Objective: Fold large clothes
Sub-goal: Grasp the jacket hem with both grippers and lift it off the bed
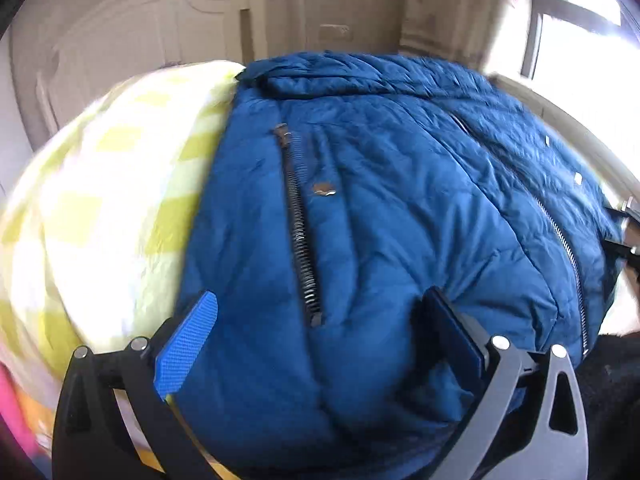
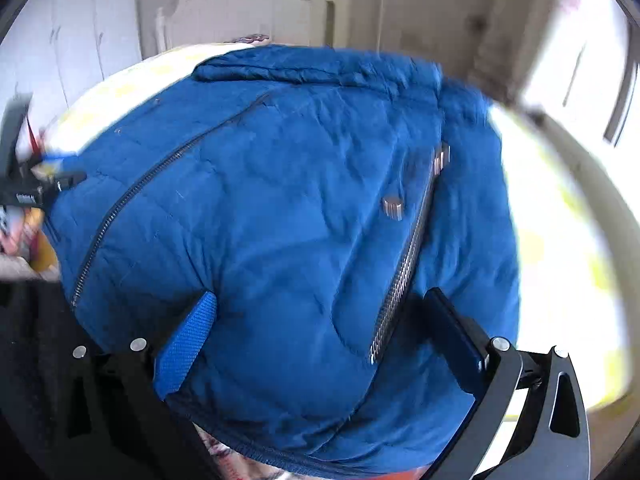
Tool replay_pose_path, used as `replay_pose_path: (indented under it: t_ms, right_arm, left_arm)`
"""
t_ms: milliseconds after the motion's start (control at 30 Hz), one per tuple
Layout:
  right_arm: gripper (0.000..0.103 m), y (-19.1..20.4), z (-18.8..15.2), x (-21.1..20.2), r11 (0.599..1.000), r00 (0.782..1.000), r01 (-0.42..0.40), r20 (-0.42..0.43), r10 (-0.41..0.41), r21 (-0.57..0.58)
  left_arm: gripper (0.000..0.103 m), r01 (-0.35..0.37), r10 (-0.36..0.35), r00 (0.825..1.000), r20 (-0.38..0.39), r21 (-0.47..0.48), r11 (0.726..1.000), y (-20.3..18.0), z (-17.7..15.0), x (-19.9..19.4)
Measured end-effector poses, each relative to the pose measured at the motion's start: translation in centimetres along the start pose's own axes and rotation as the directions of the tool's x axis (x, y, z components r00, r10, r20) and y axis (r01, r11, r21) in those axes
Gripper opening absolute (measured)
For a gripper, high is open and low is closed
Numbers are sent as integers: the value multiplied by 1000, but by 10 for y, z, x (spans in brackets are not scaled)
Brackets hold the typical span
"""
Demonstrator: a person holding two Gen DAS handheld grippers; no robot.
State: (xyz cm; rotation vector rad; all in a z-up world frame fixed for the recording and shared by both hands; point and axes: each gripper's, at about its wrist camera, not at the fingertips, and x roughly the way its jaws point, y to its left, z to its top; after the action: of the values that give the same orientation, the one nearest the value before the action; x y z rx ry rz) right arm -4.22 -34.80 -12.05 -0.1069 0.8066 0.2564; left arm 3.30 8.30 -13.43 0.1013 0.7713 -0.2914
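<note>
A blue quilted jacket [image 1: 380, 208] with metal zips lies spread on a bed, front side up. My left gripper [image 1: 320, 340] is open, its blue-padded fingers [image 1: 188, 344] straddling the jacket's near hem by a pocket zip [image 1: 300, 232]. My right gripper [image 2: 320, 340] is open too, over the jacket [image 2: 280, 208] at its near hem, with a pocket zip [image 2: 404, 272] between the fingers. The centre zip [image 2: 132, 200] runs diagonally at left. The left gripper's body [image 2: 24, 176] shows at the far left of the right wrist view.
The jacket rests on a yellow-and-white checked bedcover [image 1: 104, 200]. A white headboard [image 2: 248, 12] and wall stand behind. A bright window [image 1: 580, 20] is at the right. Dark cloth [image 2: 36, 340] lies at the near left edge.
</note>
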Motion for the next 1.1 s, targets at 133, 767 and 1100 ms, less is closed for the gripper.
replay_pose_path:
  t_ms: [133,767,1100]
  right_arm:
    - [98,2,-1,-15,999,999,30,13,-30,-29]
    - [78,-49,-66,-26,969,1000,-22,-7,25,247]
    - [16,-30,-60,-62,975,996,22,85,-42,221]
  left_arm:
    - [101,-48,48,999,5,29,998,-2,3,-9]
    - [86,40,-40,999,-20,5,999,10,-17,-19]
    - [6,116,-114,980,161,-2,993,8,-8,-66]
